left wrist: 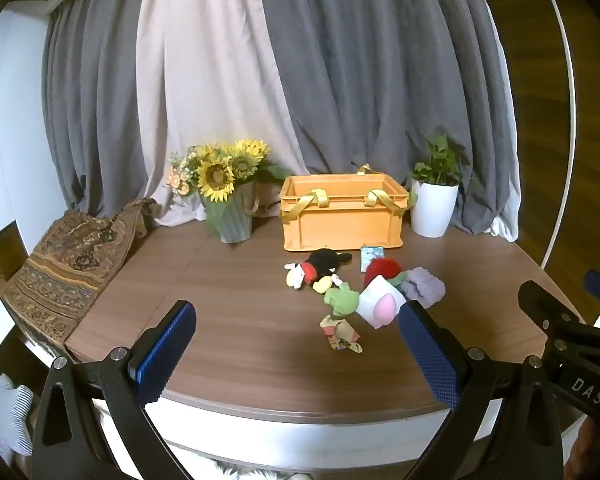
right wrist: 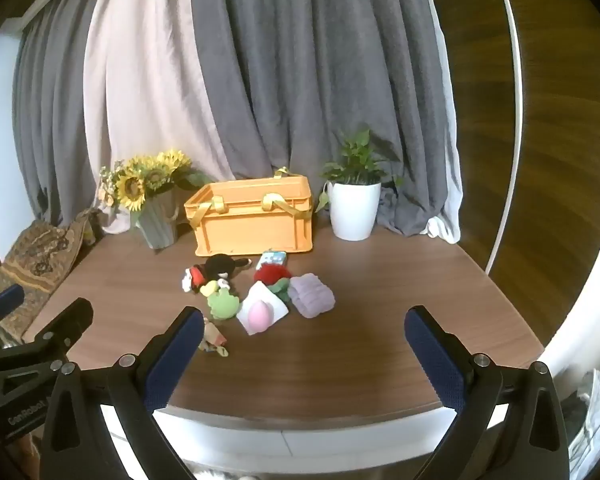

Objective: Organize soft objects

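Observation:
A heap of soft toys lies mid-table before an orange crate [left wrist: 342, 222] [right wrist: 256, 222] with yellow strap handles. It holds a black mouse doll [left wrist: 320, 270] [right wrist: 216, 270], a green frog plush [left wrist: 342, 300] [right wrist: 221, 305], a white pouch with a pink egg shape [left wrist: 380, 306] [right wrist: 262, 312], a red fuzzy toy [left wrist: 382, 270] [right wrist: 272, 272], a lilac knitted piece [left wrist: 424, 290] [right wrist: 312, 294], a small patterned doll [left wrist: 340, 334] [right wrist: 214, 338] and a blue card [left wrist: 371, 256] [right wrist: 274, 258]. My left gripper [left wrist: 296, 332] and right gripper [right wrist: 304, 334] hover open and empty at the table's near edge.
A sunflower vase [left wrist: 230, 196] [right wrist: 156, 208] stands left of the crate, a white potted plant [left wrist: 434, 202] [right wrist: 354, 204] to its right. A patterned cloth [left wrist: 72, 264] [right wrist: 40, 256] drapes the left edge. Curtains hang behind the brown table [left wrist: 240, 292] [right wrist: 380, 300].

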{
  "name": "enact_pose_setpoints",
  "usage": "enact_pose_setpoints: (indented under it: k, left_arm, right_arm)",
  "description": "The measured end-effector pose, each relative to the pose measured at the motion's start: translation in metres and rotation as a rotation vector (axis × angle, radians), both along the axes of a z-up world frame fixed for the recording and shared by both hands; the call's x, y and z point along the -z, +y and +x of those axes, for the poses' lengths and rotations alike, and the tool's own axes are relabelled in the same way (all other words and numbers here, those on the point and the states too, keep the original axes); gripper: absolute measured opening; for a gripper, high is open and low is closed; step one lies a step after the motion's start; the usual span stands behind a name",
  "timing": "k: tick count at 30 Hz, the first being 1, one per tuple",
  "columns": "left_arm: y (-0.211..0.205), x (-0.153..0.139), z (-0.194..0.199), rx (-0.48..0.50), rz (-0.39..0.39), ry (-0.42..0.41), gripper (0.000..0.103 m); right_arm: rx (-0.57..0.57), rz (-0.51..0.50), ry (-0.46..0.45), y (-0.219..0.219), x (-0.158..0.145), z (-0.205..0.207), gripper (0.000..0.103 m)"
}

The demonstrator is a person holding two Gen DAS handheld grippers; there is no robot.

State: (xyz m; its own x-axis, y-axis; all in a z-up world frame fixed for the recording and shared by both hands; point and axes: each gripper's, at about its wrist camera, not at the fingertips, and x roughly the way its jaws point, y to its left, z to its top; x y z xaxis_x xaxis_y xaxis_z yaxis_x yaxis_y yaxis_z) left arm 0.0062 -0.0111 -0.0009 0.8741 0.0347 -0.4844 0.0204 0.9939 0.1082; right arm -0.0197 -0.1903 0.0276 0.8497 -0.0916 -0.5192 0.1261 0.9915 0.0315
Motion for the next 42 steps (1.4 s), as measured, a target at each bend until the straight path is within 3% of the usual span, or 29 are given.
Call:
enact_pose_setpoints:
  k: [2, 42]
  left_arm:
    - [0.006, 0.0, -0.005, 0.007, -0.045, -0.036, 0.103]
    - [0.006, -0.02, -0.023, 0.017, -0.049, -0.098, 0.103]
  right_arm:
    - [-0.001, -0.001, 0.001, 0.0, 0.001, -0.001, 0.102]
    - [0.015, 0.021, -0.056, -0.008, -0.019, -0.015, 0.102]
